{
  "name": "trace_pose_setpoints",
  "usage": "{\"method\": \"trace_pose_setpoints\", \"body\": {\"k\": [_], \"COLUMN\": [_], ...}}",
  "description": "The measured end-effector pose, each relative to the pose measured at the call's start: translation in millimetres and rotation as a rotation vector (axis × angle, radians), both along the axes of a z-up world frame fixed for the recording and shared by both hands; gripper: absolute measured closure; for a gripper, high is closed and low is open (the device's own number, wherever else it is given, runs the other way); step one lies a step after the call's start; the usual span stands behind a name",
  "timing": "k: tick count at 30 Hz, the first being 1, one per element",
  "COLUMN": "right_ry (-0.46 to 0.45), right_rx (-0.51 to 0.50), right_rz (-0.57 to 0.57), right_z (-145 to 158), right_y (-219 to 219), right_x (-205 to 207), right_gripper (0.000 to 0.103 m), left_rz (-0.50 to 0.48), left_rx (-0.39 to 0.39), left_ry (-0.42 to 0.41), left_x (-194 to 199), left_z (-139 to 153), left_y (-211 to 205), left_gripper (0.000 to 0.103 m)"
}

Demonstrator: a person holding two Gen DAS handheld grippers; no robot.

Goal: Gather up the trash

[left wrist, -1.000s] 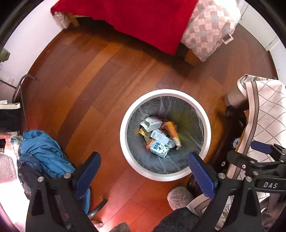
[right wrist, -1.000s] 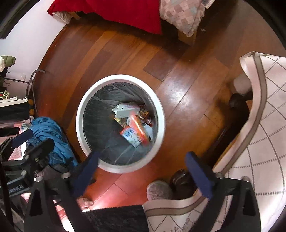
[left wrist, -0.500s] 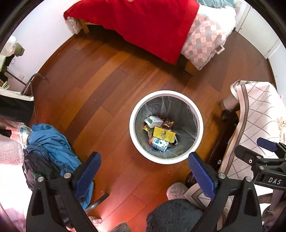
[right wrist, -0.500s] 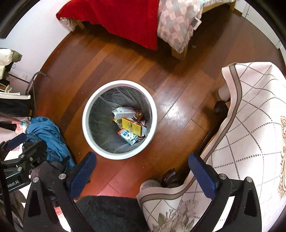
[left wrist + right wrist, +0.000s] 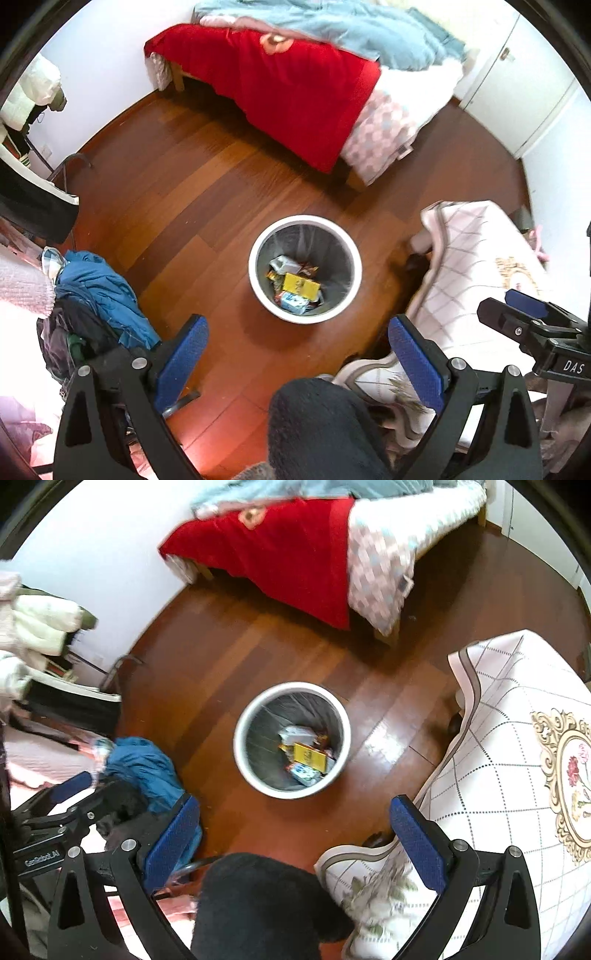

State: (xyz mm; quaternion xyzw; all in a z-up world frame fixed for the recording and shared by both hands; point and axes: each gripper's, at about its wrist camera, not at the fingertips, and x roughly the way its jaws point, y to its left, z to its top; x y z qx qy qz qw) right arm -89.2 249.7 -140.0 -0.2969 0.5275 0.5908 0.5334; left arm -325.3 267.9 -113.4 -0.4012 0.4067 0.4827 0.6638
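White bin, apparently carton-filled.

— What sort of place is this?
— A bedroom in a home. There's a bed with a red blanket against white walls.
— Anything else?
— Wood floor, a heap of clothes, a patterned cloth, and a bin holding packaging.

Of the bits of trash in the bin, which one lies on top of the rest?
The yellow box, lying flat across the middle of the pile in the white bin. The white carton and the blue-and-white carton only peek out beside it.
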Motion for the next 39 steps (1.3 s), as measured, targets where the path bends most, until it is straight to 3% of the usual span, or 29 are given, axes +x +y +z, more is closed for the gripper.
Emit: {"method": "trace_pose_setpoints", "body": {"k": [7, 17, 28, 39], "right_ry": [0.057, 0.114, 0.137, 0.116], "right_rx": [0.083, 0.131, 0.133, 0.110], "right_rz": [0.053, 0.125, 0.148, 0.153], "right_z": [73, 140, 164, 160], "right_y": [-32, -54, -60, -58], "right_x": [-7, -22, -24, -30], "right_gripper": [0.000, 0.000, 0.000, 0.000], "left_rz": [-0.017, -0.040, -0.053, -0.044], "left_rx": [0.037, 0.084, 0.073, 0.064], "left_ry": [-0.076, -0.118, -0.159, -0.152], "left_x": [-9, -20, -22, -17], "left_z": [51, 95, 103, 100], "left_y": [-21, -45, -55, -58], "left_gripper": [0.003, 0.003, 0.003, 0.003]}}
